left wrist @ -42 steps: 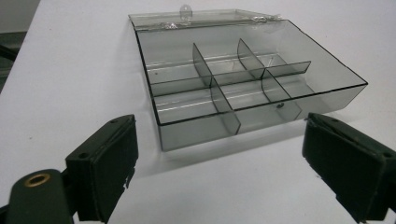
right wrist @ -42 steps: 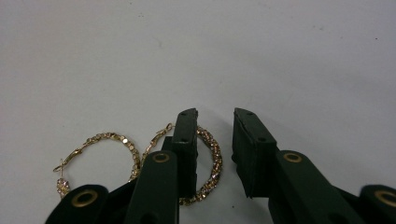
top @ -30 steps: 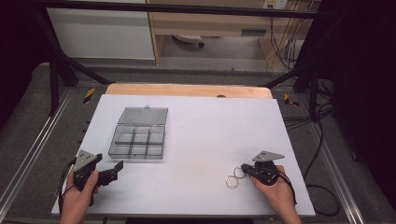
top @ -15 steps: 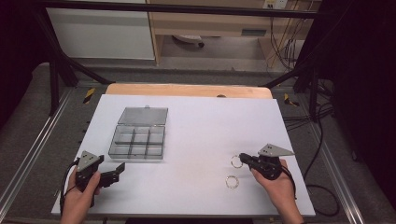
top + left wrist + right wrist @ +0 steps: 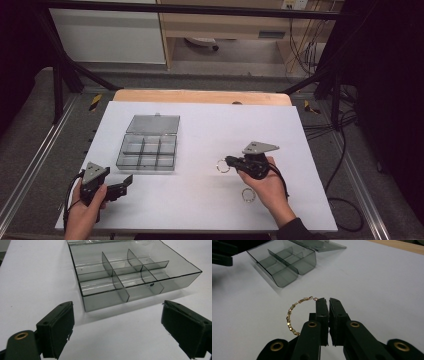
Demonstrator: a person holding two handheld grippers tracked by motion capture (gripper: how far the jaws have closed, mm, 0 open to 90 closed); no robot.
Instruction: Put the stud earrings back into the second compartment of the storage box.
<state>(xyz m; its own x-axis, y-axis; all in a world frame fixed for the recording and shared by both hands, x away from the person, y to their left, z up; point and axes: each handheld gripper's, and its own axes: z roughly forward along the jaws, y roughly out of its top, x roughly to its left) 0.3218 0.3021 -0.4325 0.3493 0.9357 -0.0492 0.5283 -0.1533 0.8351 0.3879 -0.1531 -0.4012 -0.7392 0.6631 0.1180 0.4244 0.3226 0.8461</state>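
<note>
A gold chain bracelet (image 5: 290, 317) hangs to the left of my right gripper (image 5: 328, 301), whose jaws are shut on its clasp end. In the high view the right gripper (image 5: 229, 161) is right of the table's middle, holding the bracelet (image 5: 223, 166) just above the white surface. A second bracelet (image 5: 248, 195) lies on the table beside the right wrist. The smoky clear compartment box (image 5: 147, 150) stands open at mid-left, its lid laid back. My left gripper (image 5: 127, 182) rests open near the front left, its jaws spread wide before the box (image 5: 105, 302) with nothing between them (image 5: 117, 304).
The box (image 5: 287, 280) has several compartments, and those I can see hold nothing. A wooden strip (image 5: 200, 96) runs along the far edge of the white table top (image 5: 225, 125). Metal frame rails (image 5: 30, 165) flank both sides, and cables (image 5: 340, 200) trail at the right.
My right gripper has lifted and moved away from the front right edge toward the middle, carrying one bracelet; the other bracelet stays lying on the table. The left hand has kept still.
</note>
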